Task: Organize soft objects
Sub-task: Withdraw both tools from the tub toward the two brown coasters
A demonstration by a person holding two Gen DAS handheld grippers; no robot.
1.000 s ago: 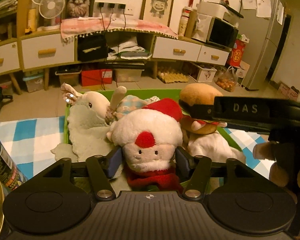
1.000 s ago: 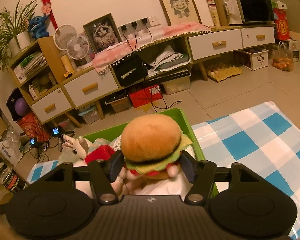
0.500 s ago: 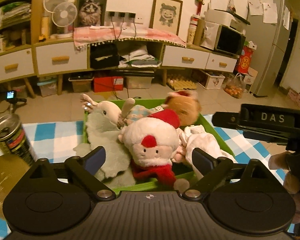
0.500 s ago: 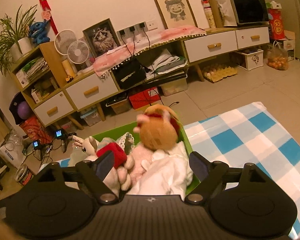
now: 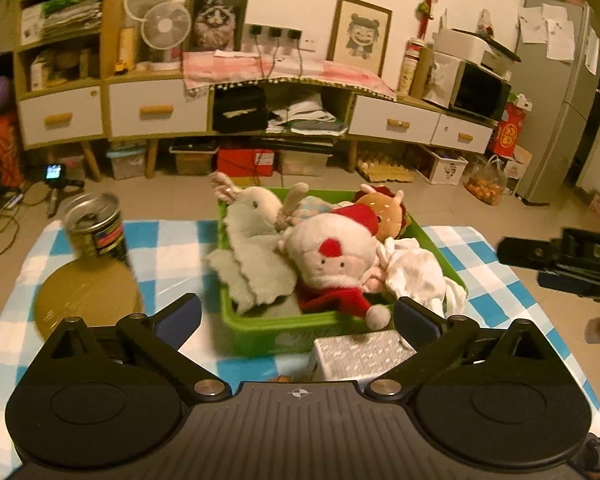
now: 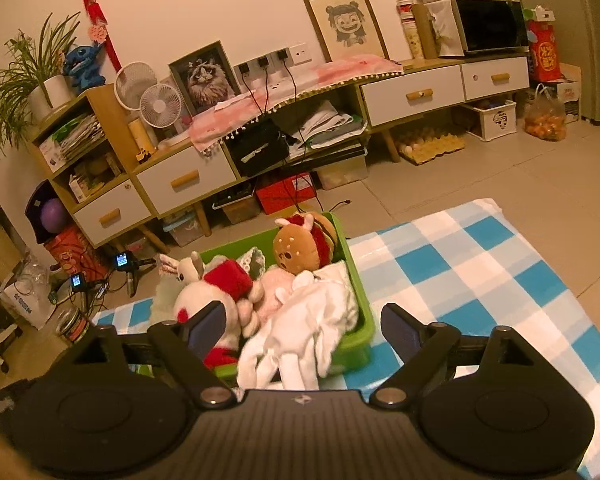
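Green plastic is walling the bin (image 5: 268, 338) that is sitting on the checked counter (image 5: 168, 240), and all the soft toys are lying inside it. I am holding two sets of jaws. My left jaws (image 5: 298, 314) are opening wide and nothing is between them. My right jaws (image 6: 302, 326) are opening too, with no toy pinched, only hanging over the near end of the bin.

I think I am letting go and backing off now. To do this well, I should be lifting both sets of jaws straight away from the toys, so no fuzzy bit is catching and coming out with me.

Inside the bin, the Santa toy (image 5: 332, 256) is lying in the middle, with its red hat tip spilling over the near rim. The pale green toy (image 5: 252, 248) is lying beside it on the left. The burger toy (image 6: 304, 242) is sitting at the far end. The white toy (image 6: 312, 324) is flopping over the near rim, so it may be slipping out.

A tin can (image 5: 96, 228) is standing apart from the bin, and a silver box (image 5: 360, 354) is sitting just in front of it.
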